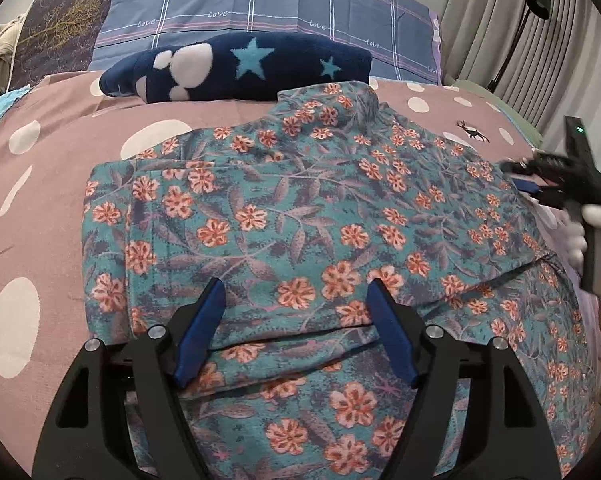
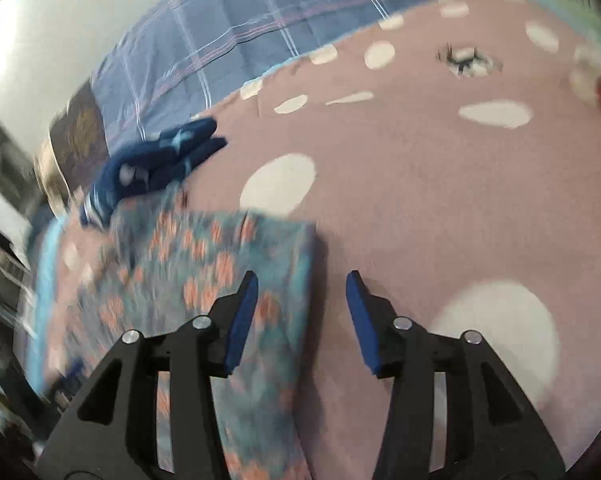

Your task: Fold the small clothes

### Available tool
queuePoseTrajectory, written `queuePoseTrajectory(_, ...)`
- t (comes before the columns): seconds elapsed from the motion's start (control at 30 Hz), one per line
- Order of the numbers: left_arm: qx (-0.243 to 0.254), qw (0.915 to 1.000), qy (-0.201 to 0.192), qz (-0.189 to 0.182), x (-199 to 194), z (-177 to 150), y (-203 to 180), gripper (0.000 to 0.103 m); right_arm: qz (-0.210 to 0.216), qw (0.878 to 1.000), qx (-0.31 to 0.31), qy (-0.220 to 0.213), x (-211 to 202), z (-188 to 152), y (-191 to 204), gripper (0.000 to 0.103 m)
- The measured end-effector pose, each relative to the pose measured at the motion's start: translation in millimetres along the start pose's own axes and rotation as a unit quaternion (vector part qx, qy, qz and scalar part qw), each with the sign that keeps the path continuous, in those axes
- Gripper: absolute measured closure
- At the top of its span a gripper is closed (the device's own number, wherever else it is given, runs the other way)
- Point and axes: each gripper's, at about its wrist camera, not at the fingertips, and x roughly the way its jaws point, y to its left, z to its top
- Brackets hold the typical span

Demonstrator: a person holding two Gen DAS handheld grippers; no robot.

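A teal garment (image 1: 300, 200) printed with orange-pink flowers lies partly folded on the mauve dotted bedspread (image 1: 60, 128). My left gripper (image 1: 295, 282) hovers over its near part, jaws wide open, nothing between the blue pads. In the left wrist view my right gripper (image 1: 528, 178) shows blurred at the garment's right edge, held by a white-gloved hand (image 1: 580, 232). In the right wrist view the right gripper (image 2: 302, 276) is open and straddles the garment's (image 2: 204, 280) straight right edge, pads not pressing the cloth. That view is smeared by motion.
A folded navy fleece (image 1: 236, 66) with stars and a paw print lies behind the garment. Blue plaid pillows (image 1: 260, 4) and a dark patterned pillow (image 1: 60, 28) line the head of the bed. Grey curtains (image 1: 500, 20) and a black lamp (image 1: 538, 0) stand at right.
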Motion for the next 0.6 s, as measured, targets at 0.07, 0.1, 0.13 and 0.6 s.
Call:
queuePoseTrajectory(0.07,0.000,1.0000,0.000,-0.001,0.3,0.1,0.4,0.028,0.025,1.000,0.017,0.005,9.3,9.3,-0.2,0.055)
queuePoseTrajectory(0.1,0.000,1.0000,0.001,-0.001,0.4,0.1,0.2,0.028,0.019,1.000,0.012,0.013,15.5,13.5,3.3,0.056)
queuePoseTrajectory(0.13,0.001,1.0000,0.001,0.000,0.6,0.2,0.0,0.027,0.004,1.000,-0.002,0.020,20.5,16.5,9.1,0.069)
queuePoseTrajectory(0.6,0.010,0.9999,0.003,0.012,1.6,-0.2,-4.1,0.027,-0.178,0.977,-0.102,-0.052,-1.1,0.8,34.5,0.076)
